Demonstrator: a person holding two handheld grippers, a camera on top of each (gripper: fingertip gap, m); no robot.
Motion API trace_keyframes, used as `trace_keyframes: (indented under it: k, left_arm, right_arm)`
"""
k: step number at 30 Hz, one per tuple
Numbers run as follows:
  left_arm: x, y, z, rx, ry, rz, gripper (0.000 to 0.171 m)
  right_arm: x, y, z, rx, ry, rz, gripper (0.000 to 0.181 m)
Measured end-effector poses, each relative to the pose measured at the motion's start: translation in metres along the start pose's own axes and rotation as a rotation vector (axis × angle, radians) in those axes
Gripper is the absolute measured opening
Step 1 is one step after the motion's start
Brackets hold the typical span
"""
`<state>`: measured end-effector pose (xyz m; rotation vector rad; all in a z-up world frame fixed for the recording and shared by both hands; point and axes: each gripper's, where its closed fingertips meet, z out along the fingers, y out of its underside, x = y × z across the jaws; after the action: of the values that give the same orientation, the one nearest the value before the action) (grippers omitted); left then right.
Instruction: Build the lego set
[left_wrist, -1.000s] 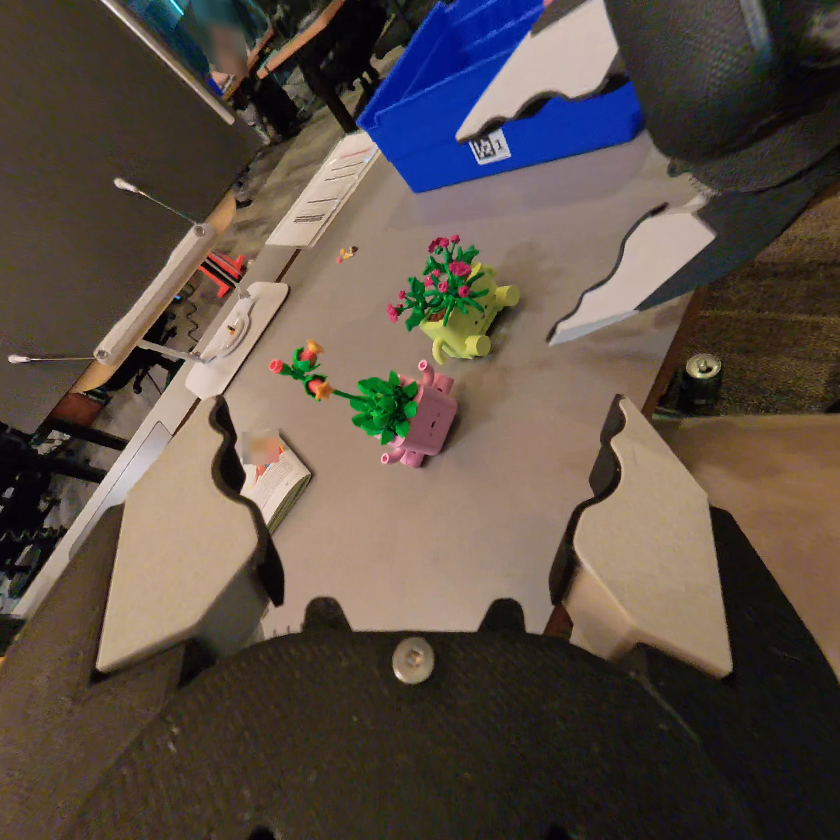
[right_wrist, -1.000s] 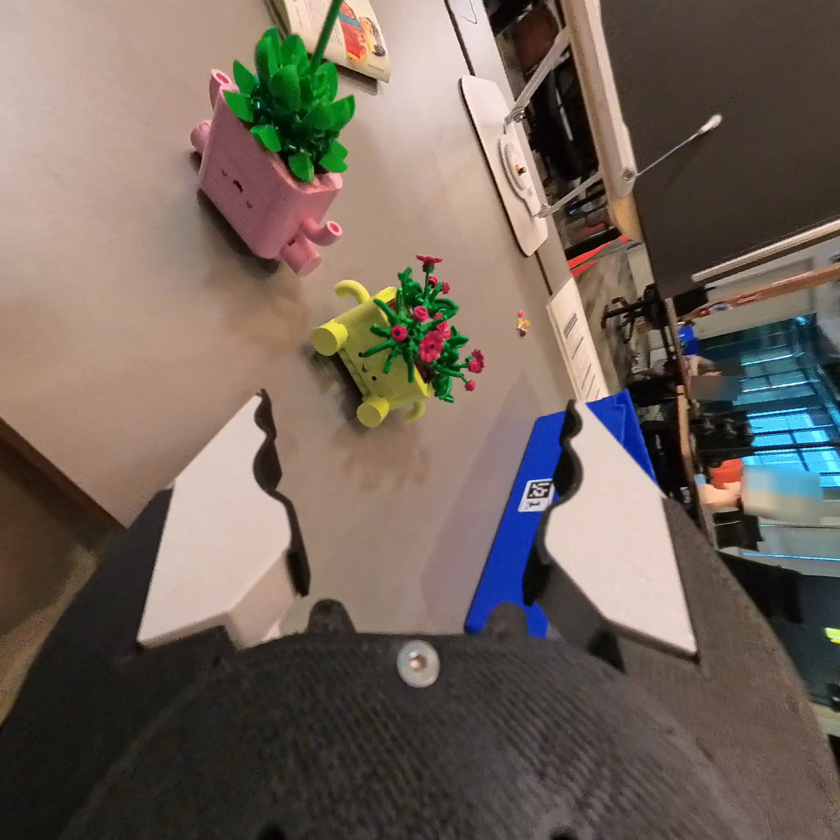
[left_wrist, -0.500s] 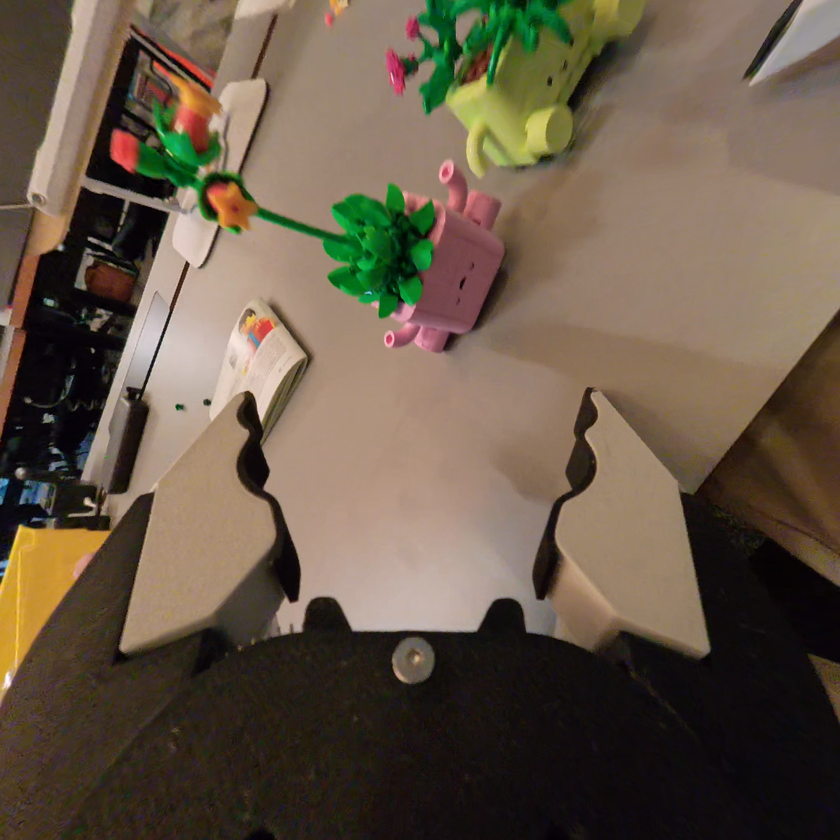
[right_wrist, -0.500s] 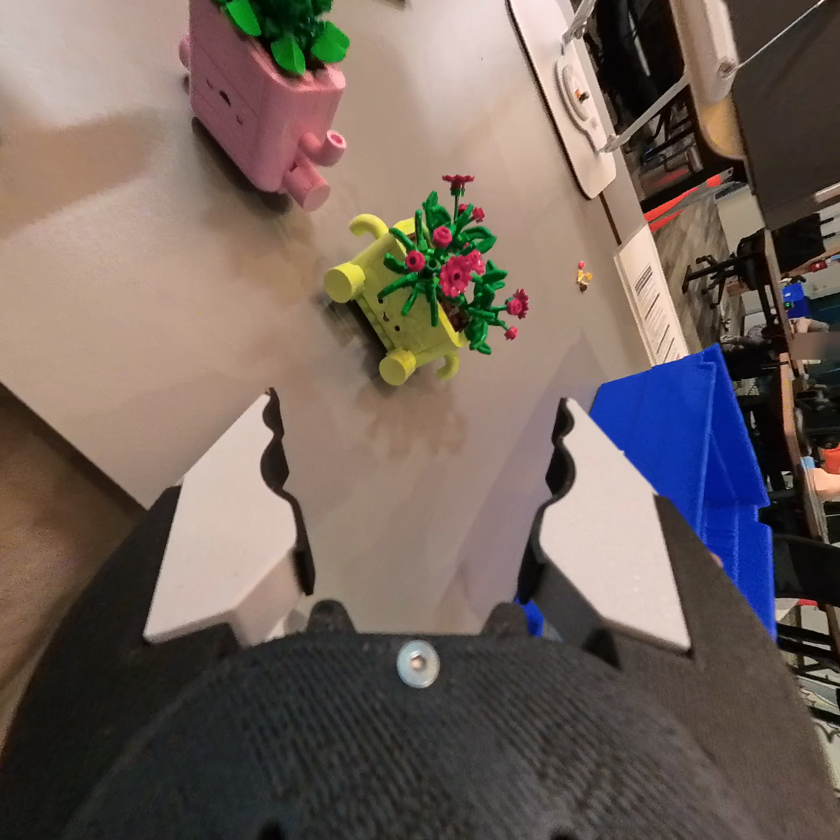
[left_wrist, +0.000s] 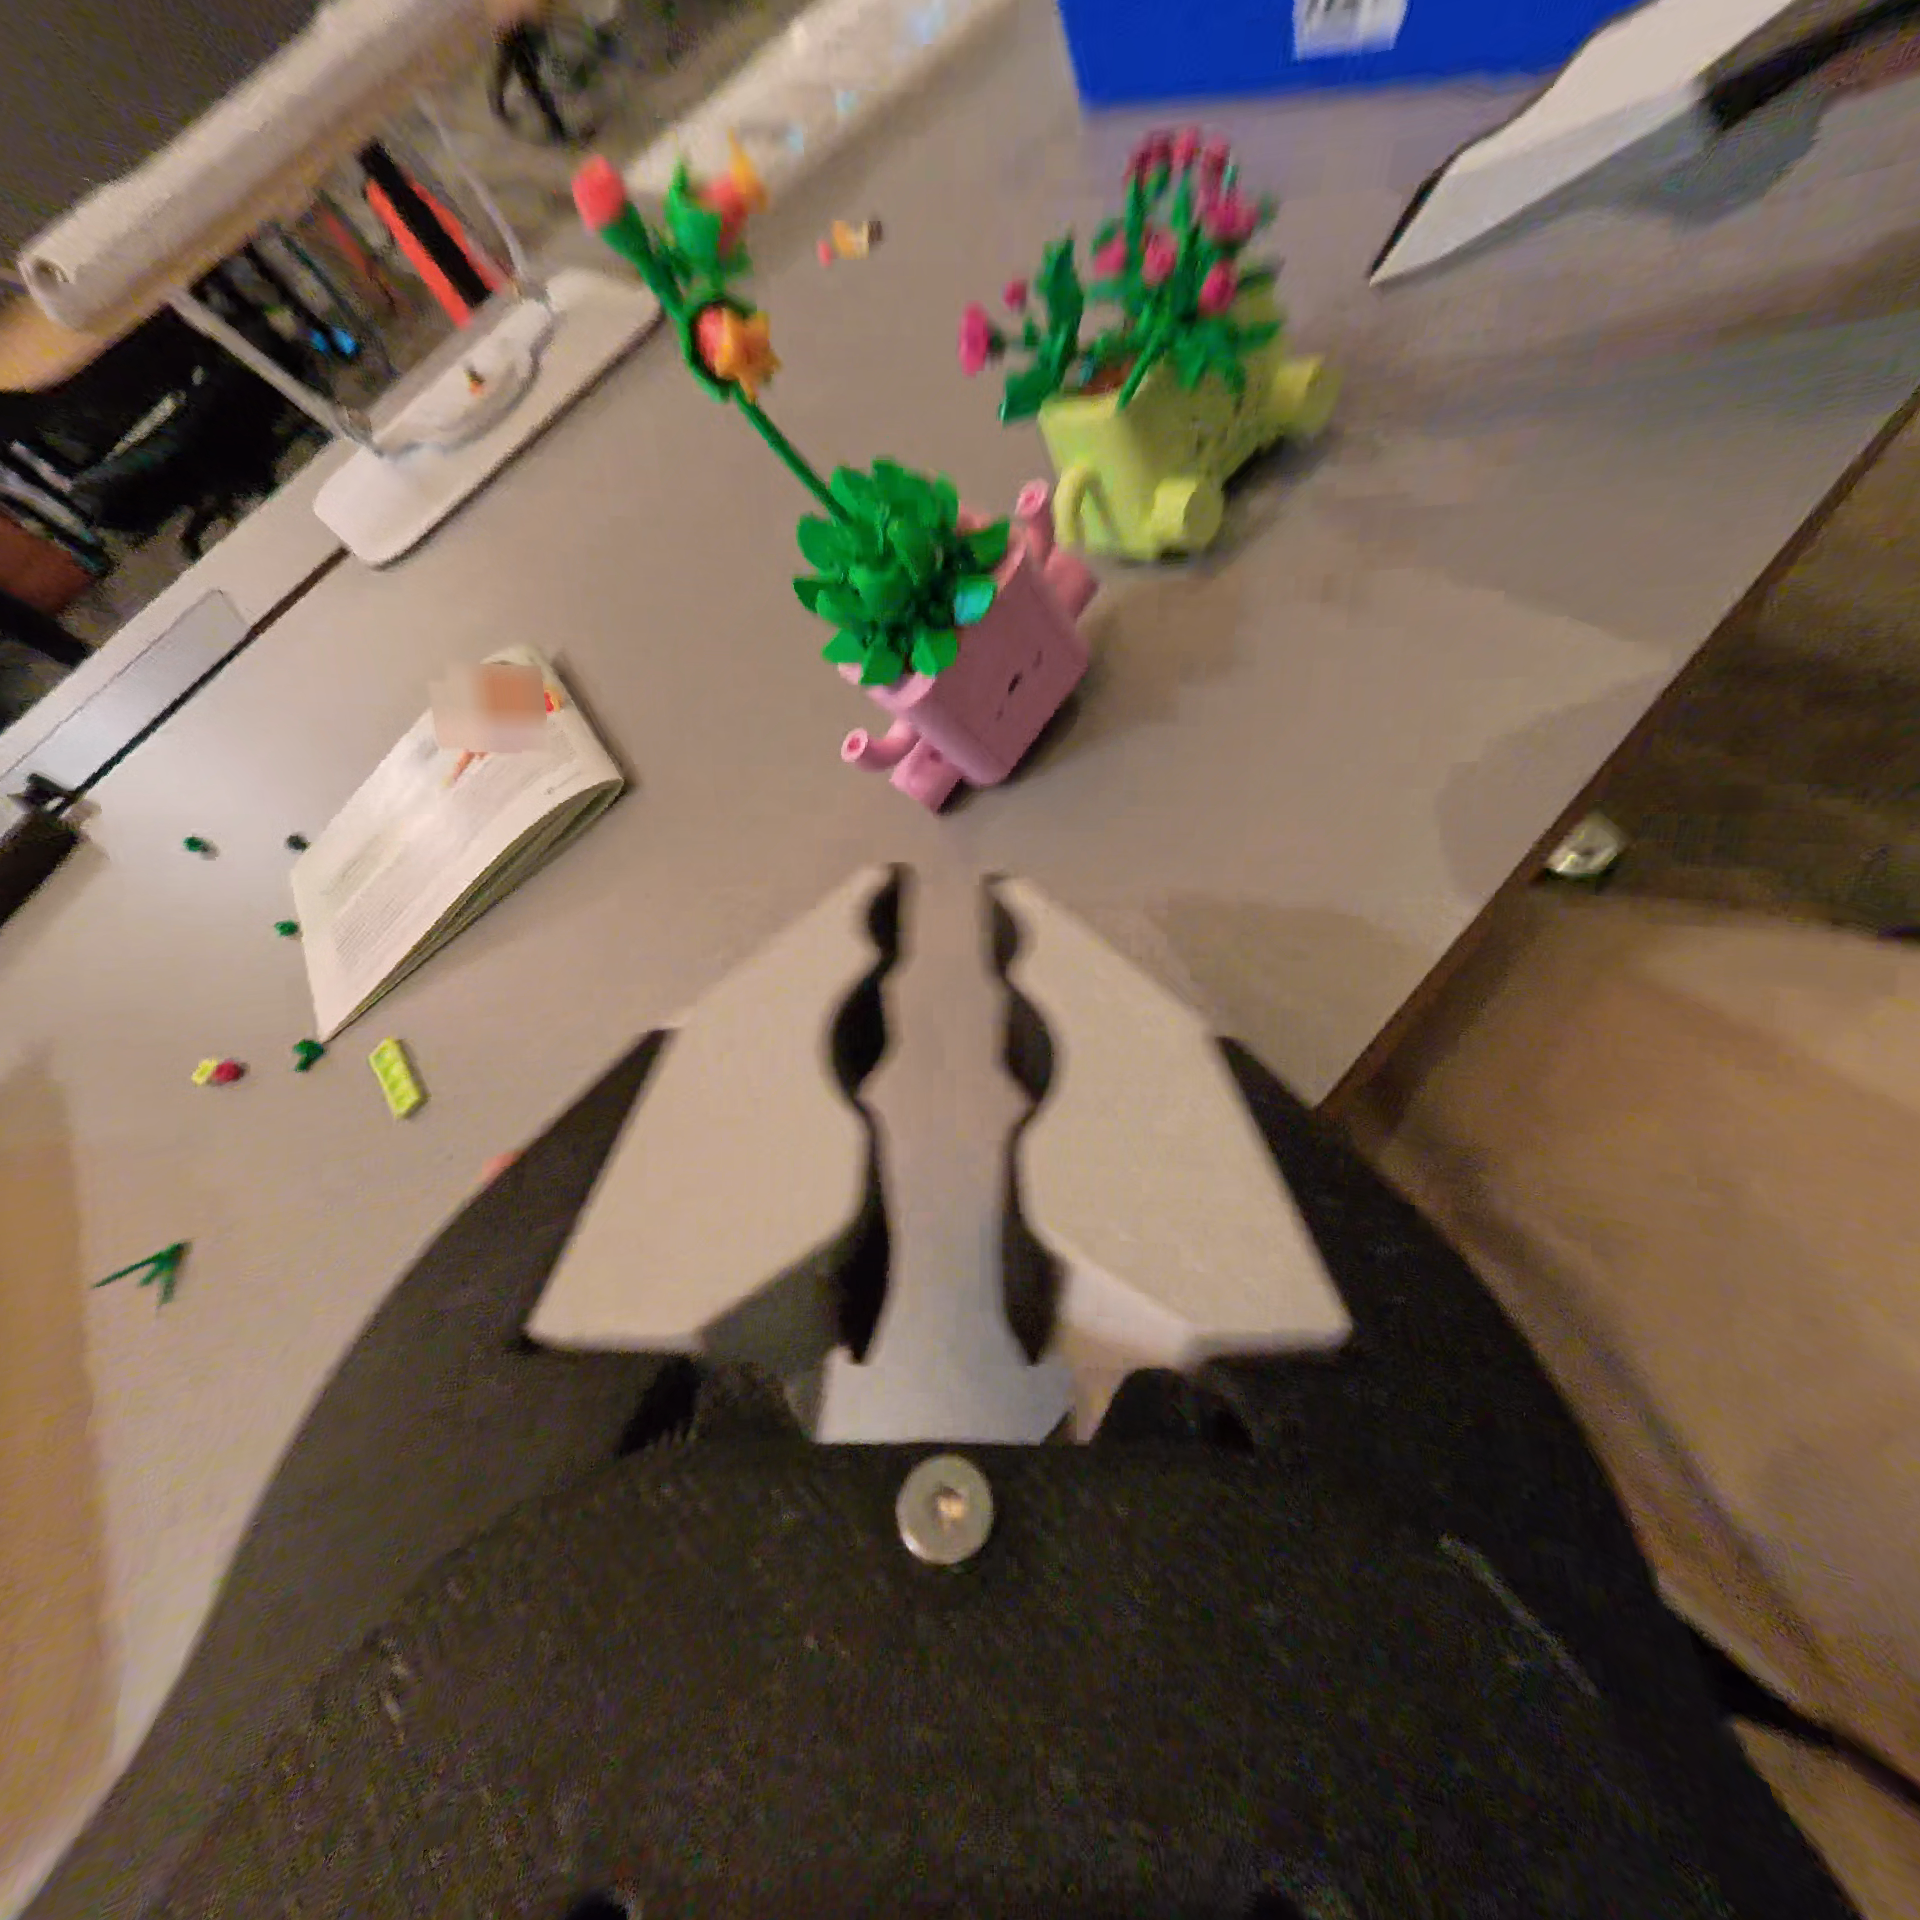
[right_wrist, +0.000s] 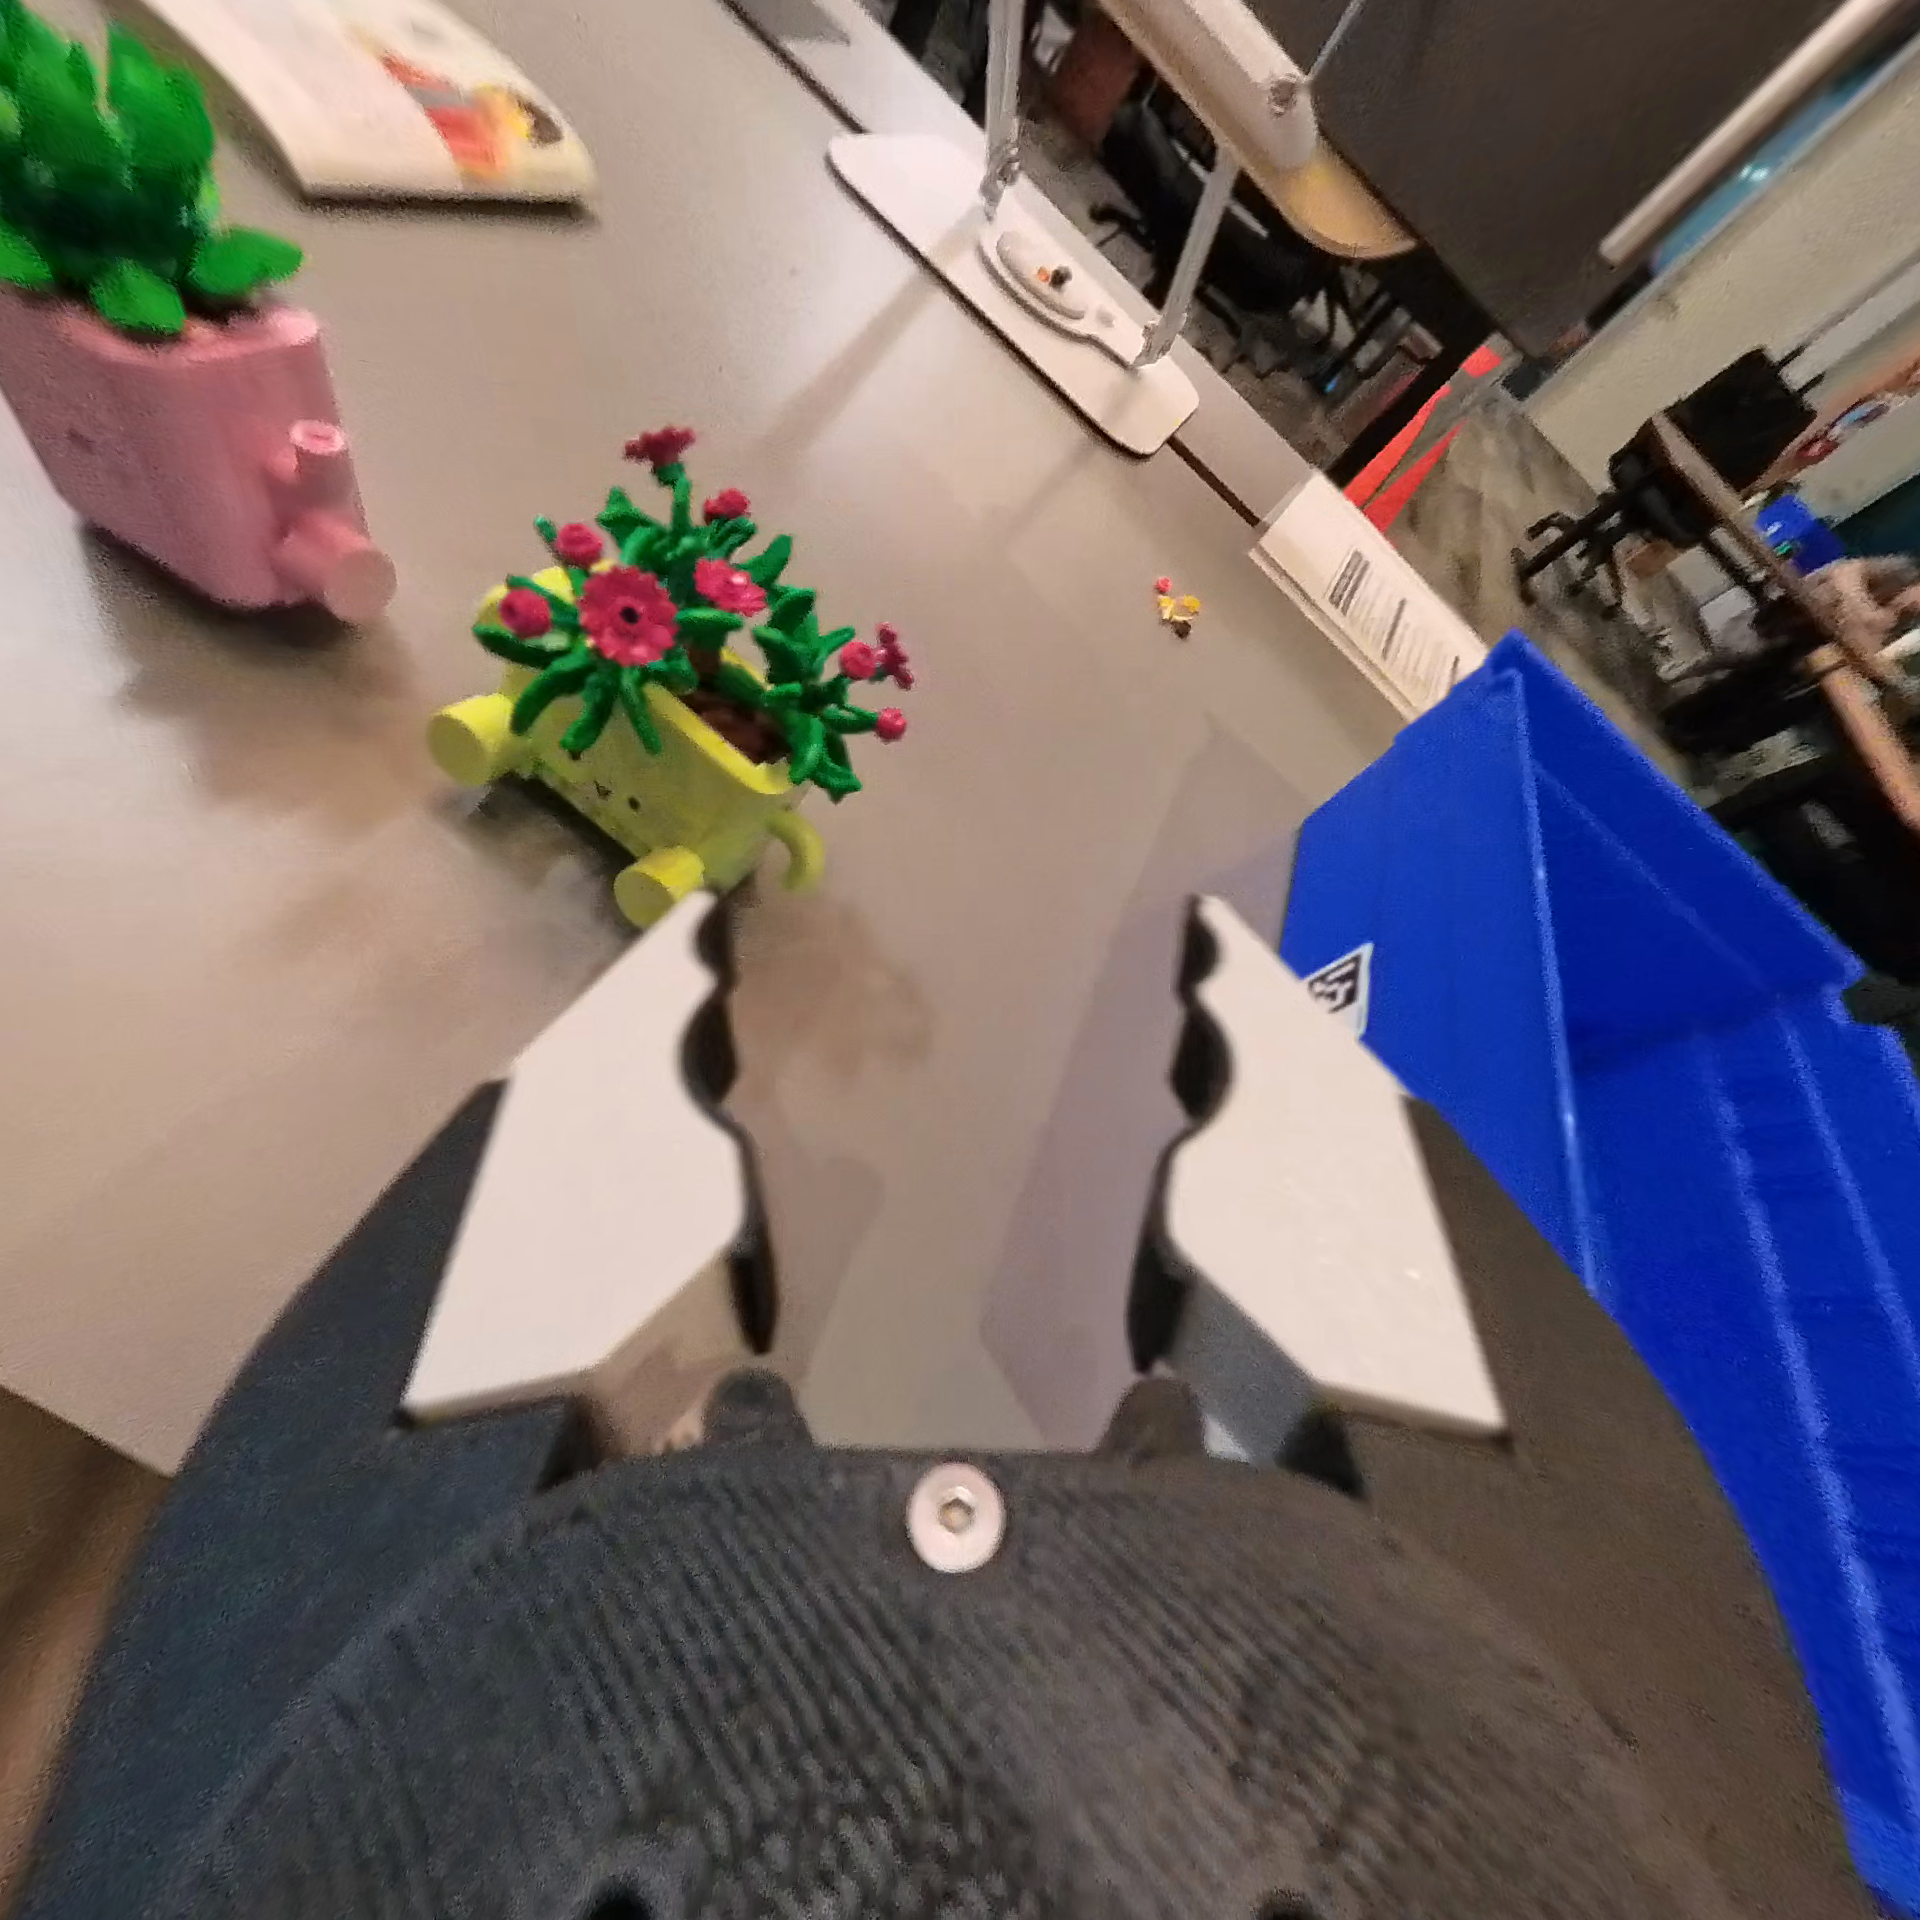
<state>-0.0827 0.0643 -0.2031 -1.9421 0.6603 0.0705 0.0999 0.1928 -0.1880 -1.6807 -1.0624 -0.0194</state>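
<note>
A pink lego pot (left_wrist: 987, 686) with green leaves and a long flower stem (left_wrist: 727, 343) stands mid-table. A yellow-green lego pot (left_wrist: 1174, 457) with red flowers stands just behind it. My left gripper (left_wrist: 940, 883) hovers in front of the pink pot, its jaws almost together with nothing between them. My right gripper (right_wrist: 956, 914) is open and empty, just in front and to the right of the yellow-green pot (right_wrist: 675, 769), beside the blue bin (right_wrist: 1662, 1039). The pink pot (right_wrist: 197, 457) is at the left of the right wrist view.
An open instruction booklet (left_wrist: 457, 831) lies left of the pink pot. Loose pieces lie near it: a lime plate (left_wrist: 397, 1077) and a green sprig (left_wrist: 145, 1268). A lamp base (right_wrist: 1039, 270), a paper sheet (right_wrist: 1361, 603) and a small piece (right_wrist: 1177, 606) are farther back. The table edge (left_wrist: 1455, 987) runs on the right. From my right tips it is roughly 6 cm to the yellow-green lego pot (left_wrist: 1174, 457); from my left, 15 cm. The right camera catches it too, in the right wrist view (right_wrist: 506, 701).
My left gripper's jaws have gone from wide open to nearly together. Both grippers have swung and tilted to a flatter view over the table. My right jaws have narrowed a little.
</note>
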Motion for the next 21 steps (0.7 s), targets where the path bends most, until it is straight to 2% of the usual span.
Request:
trace_keyframes:
  k: [1,4,7,10,14,16,18,21]
  left_arm:
    - [0.004,-0.008,-0.003,0.056,0.01,-0.041,0.0]
    - [0.009,-0.019,-0.003,0.105,-0.002,-0.162,0.0]
    - [-0.004,-0.023,-0.003,0.116,-0.148,-0.29,0.0]
    - [0.003,-0.03,-0.003,0.154,-0.181,-0.352,0.0]
    - [0.01,-0.031,0.005,0.119,-0.227,-0.275,0.0]
    - [0.011,-0.035,0.007,0.139,-0.227,-0.279,0.0]
    - [0.018,-0.038,0.012,0.146,-0.183,-0.322,0.0]
    - [0.031,-0.039,0.023,0.134,-0.106,-0.366,0.0]
  right_arm:
    - [0.003,-0.001,-0.002,0.016,-0.015,0.055,0.064]
    - [0.005,-0.011,-0.012,0.095,-0.059,0.294,0.032]
    - [-0.011,-0.02,-0.026,0.145,-0.077,0.547,0.001]
    - [-0.047,-0.031,-0.042,0.188,-0.071,0.582,0.0]
    - [-0.115,-0.026,-0.052,0.072,-0.138,0.44,0.0]
    - [-0.137,-0.021,-0.055,0.075,-0.138,0.477,0.0]
    - [-0.147,-0.011,-0.052,0.079,-0.11,0.502,0.0]
    - [-0.139,0.01,-0.046,0.091,-0.003,0.464,0.0]
